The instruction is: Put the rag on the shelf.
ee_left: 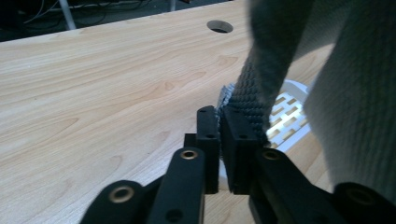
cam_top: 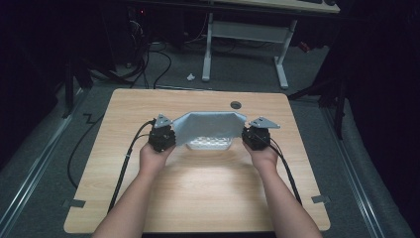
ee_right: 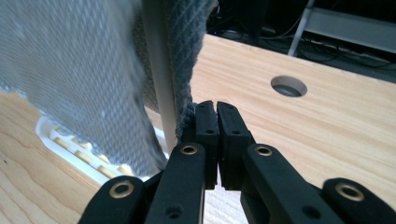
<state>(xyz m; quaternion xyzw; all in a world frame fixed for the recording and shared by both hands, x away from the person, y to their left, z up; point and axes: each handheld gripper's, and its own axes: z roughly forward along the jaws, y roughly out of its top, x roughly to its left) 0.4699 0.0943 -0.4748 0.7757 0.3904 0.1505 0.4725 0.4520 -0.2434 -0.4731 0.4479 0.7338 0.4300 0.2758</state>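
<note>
High view: I hold a grey cloth point(cam_top: 210, 126) stretched between the left gripper point(cam_top: 171, 135) and right gripper point(cam_top: 246, 135), over a white slatted tray point(cam_top: 209, 144) on the table point(cam_top: 198, 193).

Left gripper view: jaws pinch the cloth's edge.

Right gripper view: jaws closed on its corner.

Next, I judge, lower and release evenly.

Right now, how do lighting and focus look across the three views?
High view: room dark, table lit brightest near the white tray. Left gripper view: grey cloth close and blurred, wood grain sharp. Right gripper view: cloth soft at left, jaws crisp.
</note>
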